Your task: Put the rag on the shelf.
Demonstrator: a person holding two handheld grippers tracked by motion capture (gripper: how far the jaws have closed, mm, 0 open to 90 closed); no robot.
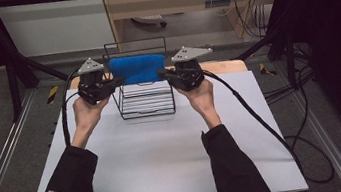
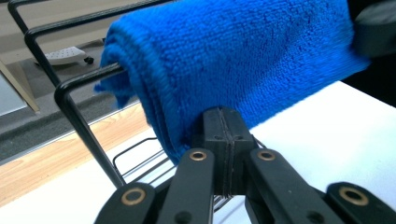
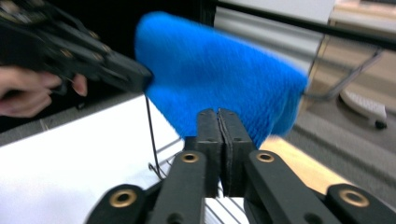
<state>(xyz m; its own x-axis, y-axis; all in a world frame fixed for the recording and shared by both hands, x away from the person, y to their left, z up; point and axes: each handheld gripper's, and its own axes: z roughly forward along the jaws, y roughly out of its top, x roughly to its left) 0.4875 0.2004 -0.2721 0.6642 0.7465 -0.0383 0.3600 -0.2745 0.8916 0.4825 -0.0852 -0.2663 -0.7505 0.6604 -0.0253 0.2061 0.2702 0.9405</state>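
Both tongs, left (image 1: 117,81) and right (image 1: 163,74), clamped on blue towel (image 1: 137,68) ends, stretched between them over wire rack (image 1: 144,104). Risked snagging on rack wires, tipping it onto tabletop (image 1: 166,152).

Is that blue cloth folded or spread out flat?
Folded: the blue cloth shows stacked layers at its end and hangs draped over the wire rack.

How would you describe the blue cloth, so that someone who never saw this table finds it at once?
Look at the white table, then at the black wire rack standing near its far edge. The blue cloth hangs folded over the rack, between the left gripper and the right gripper. It is the one soft, bright blue thing there.
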